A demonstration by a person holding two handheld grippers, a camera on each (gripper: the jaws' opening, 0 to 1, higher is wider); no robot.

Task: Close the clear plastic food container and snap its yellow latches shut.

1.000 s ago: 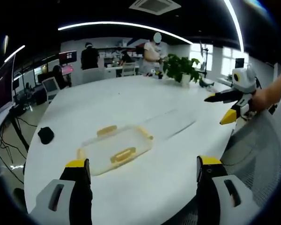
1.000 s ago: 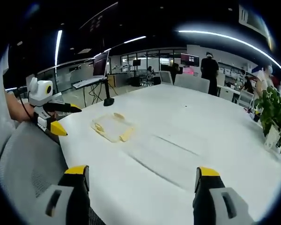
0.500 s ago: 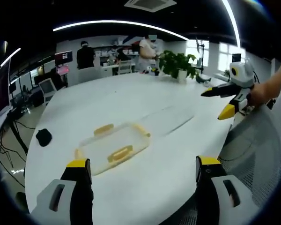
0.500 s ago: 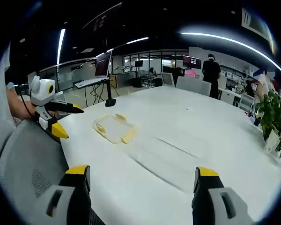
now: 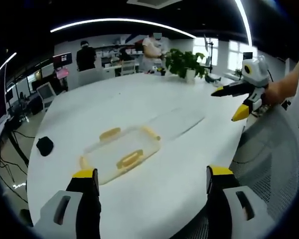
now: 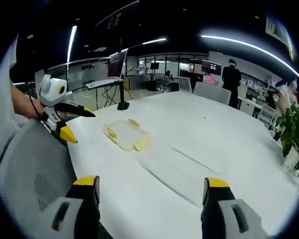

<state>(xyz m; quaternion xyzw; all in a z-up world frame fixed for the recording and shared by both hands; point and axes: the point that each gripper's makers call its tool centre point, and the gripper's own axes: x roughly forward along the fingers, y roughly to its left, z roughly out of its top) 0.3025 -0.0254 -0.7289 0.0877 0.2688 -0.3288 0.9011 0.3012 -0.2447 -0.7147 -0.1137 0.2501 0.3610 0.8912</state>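
The clear plastic food container [image 5: 120, 155] lies on the white table [image 5: 134, 109] with yellow latches [image 5: 130, 158] on its sides; a clear flat lid [image 5: 176, 121] lies apart, farther out. My left gripper [image 5: 152, 183] is open, short of the container, nothing between its jaws. The right gripper [image 5: 236, 102] hangs open over the table's right edge, held by a hand. In the right gripper view the container [image 6: 125, 135] and lid [image 6: 182, 164] lie ahead, my right gripper [image 6: 152, 189] is open, and the left gripper [image 6: 70, 122] stands at the left.
A grey mesh chair back [image 5: 276, 164] sits by the table's near edge, also the chair [image 6: 32, 169]. A black object [image 5: 44, 145] lies at the table's left edge. A potted plant [image 5: 182, 62] stands at the far end. People stand beyond the table among desks and monitors.
Both views have shifted slightly as the hands moved. The container and lid lie where they were. Both grippers stay open.
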